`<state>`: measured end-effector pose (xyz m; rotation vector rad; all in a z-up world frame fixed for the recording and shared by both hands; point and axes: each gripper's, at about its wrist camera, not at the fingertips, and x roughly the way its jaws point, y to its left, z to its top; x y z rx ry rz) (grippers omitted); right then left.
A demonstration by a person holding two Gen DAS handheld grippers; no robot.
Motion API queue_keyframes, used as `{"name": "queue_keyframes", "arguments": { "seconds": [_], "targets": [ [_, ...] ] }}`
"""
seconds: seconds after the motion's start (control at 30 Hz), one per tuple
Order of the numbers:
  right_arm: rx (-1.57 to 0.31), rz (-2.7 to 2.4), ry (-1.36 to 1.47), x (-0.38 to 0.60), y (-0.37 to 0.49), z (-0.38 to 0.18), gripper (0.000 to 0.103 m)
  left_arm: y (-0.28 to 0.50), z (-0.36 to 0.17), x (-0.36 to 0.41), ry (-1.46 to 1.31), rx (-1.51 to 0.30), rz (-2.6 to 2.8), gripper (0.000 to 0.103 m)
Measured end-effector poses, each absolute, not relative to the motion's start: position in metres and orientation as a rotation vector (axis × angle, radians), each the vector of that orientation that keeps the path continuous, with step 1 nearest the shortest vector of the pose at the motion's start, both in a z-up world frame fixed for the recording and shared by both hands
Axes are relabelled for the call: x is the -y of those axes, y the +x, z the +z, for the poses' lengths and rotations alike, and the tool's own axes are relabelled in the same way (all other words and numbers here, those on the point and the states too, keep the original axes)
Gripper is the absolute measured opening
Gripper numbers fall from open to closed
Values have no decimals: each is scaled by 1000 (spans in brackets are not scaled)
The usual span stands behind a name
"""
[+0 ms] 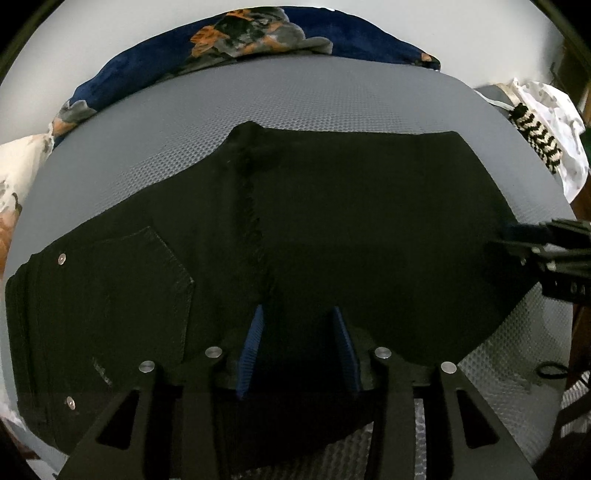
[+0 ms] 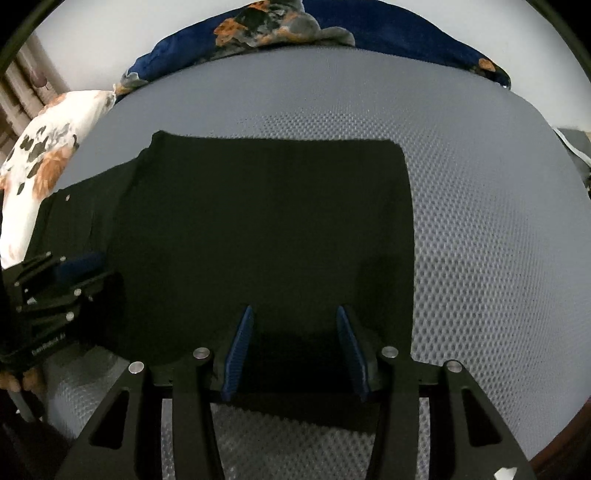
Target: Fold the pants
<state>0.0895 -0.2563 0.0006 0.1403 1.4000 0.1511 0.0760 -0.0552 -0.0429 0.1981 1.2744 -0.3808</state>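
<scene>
The pants (image 1: pixel 314 229) lie folded flat on a grey mesh mat (image 1: pixel 332 99) on the bed, a black block with the back pocket (image 1: pixel 144 280) and its rivets at the left end and a straight folded edge at the right end. A seam line runs down across the pants near their middle.

Both claws point down over the near edge of the pants. The left claw (image 1: pixel 300 350) stands with its blue pads apart and nothing pinched between them; cloth lies beneath, not gripped. The right claw (image 2: pixel 293 354) hovers nearer the right end of the pants, also parted and empty.

A floral pillow (image 2: pixel 40 162) sits beyond the left end of the pants, a dark blue blanket (image 1: pixel 258 33) beyond their far edge.

Likely risk: the layers are loose, so a claw that closes on only the top layer would drag it and undo the fold. Uneven lifting by the two claws could skew the edges, and the black cloth makes the edges hard to judge.
</scene>
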Motion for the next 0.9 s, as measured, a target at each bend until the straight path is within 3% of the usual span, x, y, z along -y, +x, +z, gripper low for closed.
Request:
{"name": "queue_keyframes", "arguments": {
  "seconds": [0.43, 0.9],
  "targets": [
    [-1415, 185, 138, 219, 91, -1, 47, 77, -40, 48, 190, -1267, -370, 42],
    [-1434, 339, 88, 136, 105, -3, 47, 87, -15, -12, 232, -1197, -282, 44]
  ]
}}
